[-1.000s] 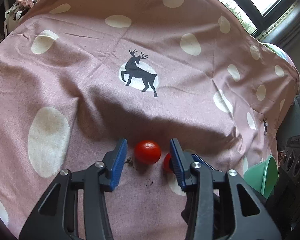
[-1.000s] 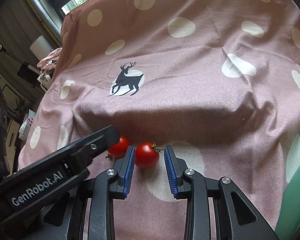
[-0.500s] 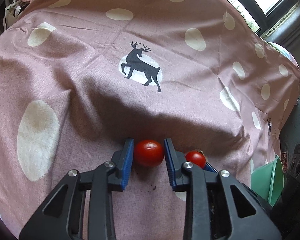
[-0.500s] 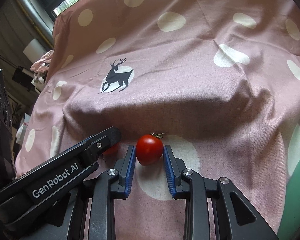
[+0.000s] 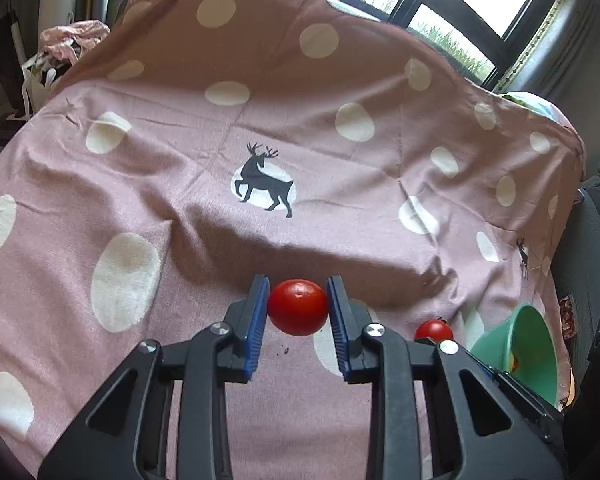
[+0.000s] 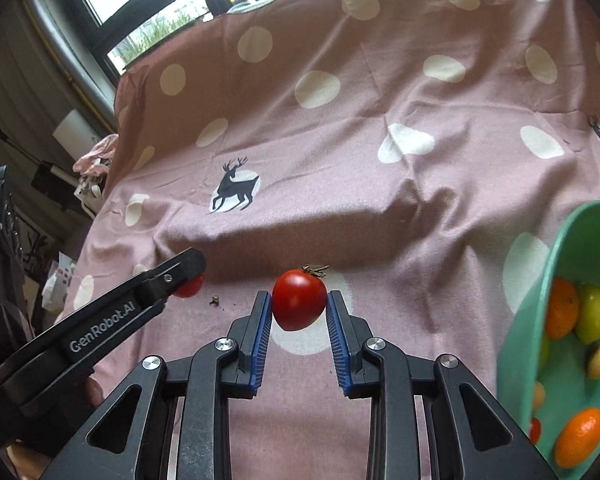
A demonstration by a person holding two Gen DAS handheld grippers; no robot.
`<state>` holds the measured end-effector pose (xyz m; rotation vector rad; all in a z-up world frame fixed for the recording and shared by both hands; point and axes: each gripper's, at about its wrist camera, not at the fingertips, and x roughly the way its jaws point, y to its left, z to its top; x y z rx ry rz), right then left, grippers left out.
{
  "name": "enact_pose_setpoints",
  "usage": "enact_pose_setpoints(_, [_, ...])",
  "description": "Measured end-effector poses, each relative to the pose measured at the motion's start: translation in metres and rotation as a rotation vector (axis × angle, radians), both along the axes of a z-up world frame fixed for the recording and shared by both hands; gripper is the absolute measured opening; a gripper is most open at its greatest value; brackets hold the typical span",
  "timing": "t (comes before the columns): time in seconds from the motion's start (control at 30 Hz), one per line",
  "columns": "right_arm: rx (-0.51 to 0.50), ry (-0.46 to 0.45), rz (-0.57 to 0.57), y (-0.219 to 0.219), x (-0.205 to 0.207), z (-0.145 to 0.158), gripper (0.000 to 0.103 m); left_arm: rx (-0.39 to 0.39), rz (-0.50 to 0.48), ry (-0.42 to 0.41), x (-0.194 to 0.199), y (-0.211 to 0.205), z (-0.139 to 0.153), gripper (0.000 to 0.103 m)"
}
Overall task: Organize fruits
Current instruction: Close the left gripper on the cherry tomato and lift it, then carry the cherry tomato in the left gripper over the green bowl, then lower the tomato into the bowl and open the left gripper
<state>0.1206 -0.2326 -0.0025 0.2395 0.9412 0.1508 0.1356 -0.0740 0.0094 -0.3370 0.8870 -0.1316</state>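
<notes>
The left tool (image 5: pixel 298 307) pinches a round red tomato (image 5: pixel 298 306) between its blue pads, clear of the cloth. The right tool (image 6: pixel 299 304) likewise clamps a second tomato (image 6: pixel 299 301), its stem end pointing away from the camera. The two tools sit side by side, the left one's arm crossing the right view's lower left. The green bowl (image 6: pixel 556 264), already holding oranges and other fruit, lies to the right of both, so the right tool is nearer. The pink spotted cloth (image 6: pixel 380 208) between the right tool and the bowl's rim looks open, leaving free room for a short sideways carry.
</notes>
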Motion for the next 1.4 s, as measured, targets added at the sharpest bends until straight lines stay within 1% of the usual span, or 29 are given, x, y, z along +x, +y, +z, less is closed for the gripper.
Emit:
enact_pose_setpoints(0.07, [0.011, -0.031, -0.015, -0.009, -0.012, 0.014, 0.030, 0.005, -0.002, -0.055, -0.019, -0.004, 0.016, 0.029])
enact_pose_setpoints(0.1, [0.013, -0.053, -0.022, -0.014, -0.021, 0.021, 0.030, -0.005, -0.005, -0.081, -0.030, -0.005, 0.023, 0.029])
enact_pose_setpoints(0.17, [0.010, -0.089, -0.044, -0.024, -0.041, 0.032, 0.030, -0.014, -0.025, -0.111, -0.048, -0.010, 0.032, 0.029])
enact_pose_setpoints(0.2, [0.002, -0.098, -0.060, -0.030, -0.052, 0.036, 0.030, -0.004, -0.040, -0.126, -0.056, -0.015, 0.037, 0.029])
enact_pose_setpoints(0.33, [-0.007, -0.134, -0.142, -0.059, -0.090, 0.046, 0.030, 0.053, -0.086, -0.212, -0.088, -0.039, 0.057, 0.029])
enact_pose_setpoints(0.43, [-0.021, -0.142, -0.194, -0.083, -0.107, 0.051, 0.030, 0.042, -0.133, -0.236, -0.106, -0.059, 0.061, 0.029])
enact_pose_setpoints(0.5, [-0.048, -0.170, -0.235, -0.098, -0.115, 0.055, 0.030, 0.040, -0.178, -0.239, -0.114, -0.079, 0.061, 0.030])
enact_pose_setpoints(0.57, [-0.064, -0.193, -0.268, -0.110, -0.119, 0.058, 0.030, 0.055, -0.215, -0.241, -0.120, -0.100, 0.058, 0.030])
enact_pose_setpoints(0.63, [-0.045, -0.196, -0.283, -0.124, -0.122, 0.057, 0.030, 0.067, -0.247, -0.233, -0.122, -0.119, 0.052, 0.030])
enact_pose_setpoints(0.77, [0.028, -0.189, -0.303, -0.145, -0.126, 0.052, 0.030, 0.088, -0.304, -0.208, -0.120, -0.154, 0.037, 0.030])
enact_pose_setpoints(0.83, [0.027, -0.182, -0.322, -0.152, -0.126, 0.050, 0.030, 0.101, -0.327, -0.195, -0.118, -0.168, 0.030, 0.030])
enact_pose_setpoints(0.9, [0.023, -0.171, -0.347, -0.160, -0.127, 0.047, 0.030, 0.095, -0.348, -0.182, -0.116, -0.179, 0.024, 0.030])
enact_pose_setpoints(1.0, [0.066, -0.173, -0.356, -0.171, -0.128, 0.043, 0.030, 0.071, -0.377, -0.155, -0.111, -0.193, 0.018, 0.030])
enact_pose_setpoints(1.17, [0.096, -0.134, -0.406, -0.188, -0.128, 0.035, 0.030, 0.088, -0.405, -0.123, -0.107, -0.212, 0.007, 0.030])
enact_pose_setpoints(1.2, [0.099, -0.128, -0.414, -0.191, -0.129, 0.033, 0.030, 0.088, -0.409, -0.119, -0.107, -0.214, 0.005, 0.029])
enact_pose_setpoints(1.27, [0.104, -0.117, -0.430, -0.196, -0.130, 0.031, 0.030, 0.089, -0.415, -0.110, -0.107, -0.218, 0.003, 0.030])
enact_pose_setpoints(1.3, [0.105, -0.114, -0.436, -0.197, -0.130, 0.030, 0.030, 0.091, -0.419, -0.102, -0.106, -0.219, 0.003, 0.034])
enact_pose_setpoints(1.33, [0.103, -0.110, -0.441, -0.198, -0.130, 0.030, 0.030, 0.096, -0.422, -0.094, -0.107, -0.220, 0.002, 0.041])
enact_pose_setpoints(1.37, [0.101, -0.106, -0.443, -0.199, -0.130, 0.030, 0.030, 0.096, -0.422, -0.096, -0.108, -0.221, 0.002, 0.045])
enact_pose_setpoints(1.4, [0.099, -0.102, -0.445, -0.199, -0.130, 0.030, 0.030, 0.099, -0.421, -0.104, -0.109, -0.221, 0.004, 0.053])
